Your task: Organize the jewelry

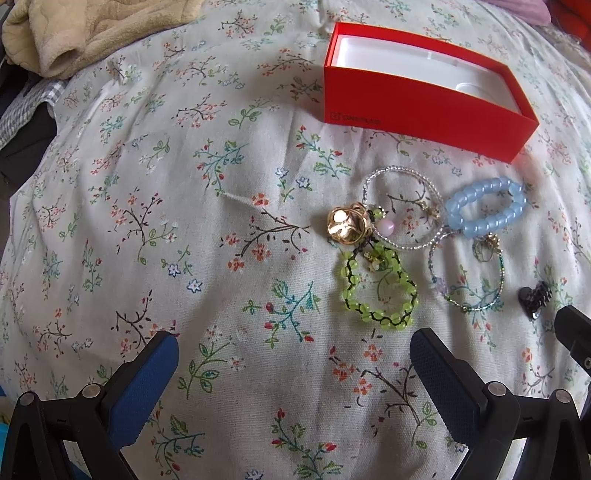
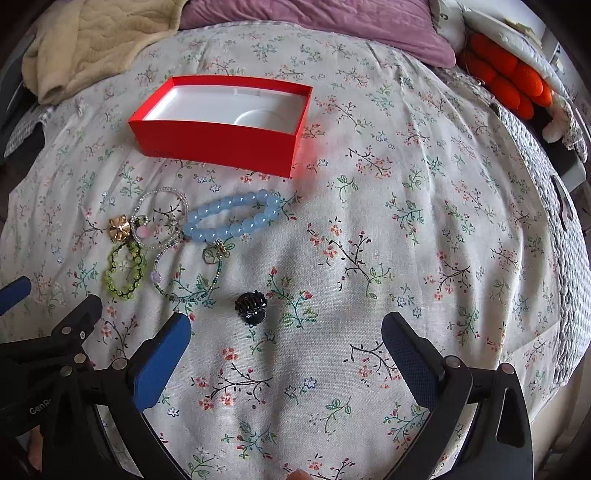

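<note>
The red box [image 2: 221, 125] lies open-topped on the floral bedspread [image 2: 406, 221], its white inside bare, and I take it as my landmark. In my right view its long axis runs left to right, tilting a little down toward the right.

All the jewelry sits on the near side of the box, in one loose cluster. Closest to the box is the blue bead bracelet [image 2: 232, 218], a stretched oval whose long axis runs roughly parallel to the box's near wall. Beside it, toward the box's left end, lies a clear bead loop [image 2: 160, 218], touching a gold flower piece [image 2: 120, 227]. Nearer to me than those lie the green bead bracelet [image 2: 123, 273], long axis running away from the box, and a thin teal bead strand [image 2: 192, 284] curled into a loop. The black claw clip [image 2: 251, 306] sits alone, farthest from the box and apart from the cluster.

My left gripper [image 1: 293, 365] hovers with jaws spread wide and nothing between them, the green bracelet just ahead. My right gripper [image 2: 286, 350] likewise has its jaws wide apart and empty, the clip just ahead.

Right of the box the bedspread is bare up to the bed's edge; beyond the box lie a beige blanket [image 2: 96, 40] and a purple pillow [image 2: 325, 26].
</note>
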The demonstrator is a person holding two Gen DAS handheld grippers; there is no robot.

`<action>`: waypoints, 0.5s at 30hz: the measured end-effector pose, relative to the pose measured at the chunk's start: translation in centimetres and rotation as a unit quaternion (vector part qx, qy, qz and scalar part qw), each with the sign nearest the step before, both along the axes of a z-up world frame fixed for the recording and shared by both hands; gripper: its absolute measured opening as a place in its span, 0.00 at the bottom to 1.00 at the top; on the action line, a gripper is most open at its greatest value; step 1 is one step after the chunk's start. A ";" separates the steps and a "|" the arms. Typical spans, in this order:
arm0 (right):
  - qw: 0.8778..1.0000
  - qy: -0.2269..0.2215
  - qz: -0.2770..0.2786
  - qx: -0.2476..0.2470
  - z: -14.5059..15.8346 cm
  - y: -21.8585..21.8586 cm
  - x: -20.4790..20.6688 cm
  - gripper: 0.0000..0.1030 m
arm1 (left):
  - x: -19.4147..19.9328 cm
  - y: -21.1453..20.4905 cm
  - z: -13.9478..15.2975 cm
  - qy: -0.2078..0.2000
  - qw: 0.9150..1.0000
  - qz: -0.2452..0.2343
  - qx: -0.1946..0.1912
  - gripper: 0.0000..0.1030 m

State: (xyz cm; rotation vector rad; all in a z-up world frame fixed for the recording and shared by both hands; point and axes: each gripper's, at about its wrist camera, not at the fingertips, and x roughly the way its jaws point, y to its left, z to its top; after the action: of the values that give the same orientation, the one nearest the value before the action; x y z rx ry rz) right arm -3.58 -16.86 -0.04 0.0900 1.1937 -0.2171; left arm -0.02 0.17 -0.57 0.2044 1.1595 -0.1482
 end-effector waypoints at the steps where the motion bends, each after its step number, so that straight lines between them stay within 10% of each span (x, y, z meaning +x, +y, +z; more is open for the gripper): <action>1: 1.000 0.001 0.000 -0.003 0.0 0.0 0.0 1.00 | 0.0 0.1 -0.1 0.001 1.000 0.001 0.000 1.00; 15: 0.999 -0.046 -0.009 -0.024 1.0 -0.7 -0.2 1.00 | 0.8 0.7 0.8 0.000 0.999 -0.020 -0.045 1.00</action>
State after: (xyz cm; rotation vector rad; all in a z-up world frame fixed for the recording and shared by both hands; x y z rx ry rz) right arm -3.81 -17.58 0.99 0.0669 1.0962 -0.2545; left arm 0.75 0.92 0.22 0.1486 1.1462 -0.2360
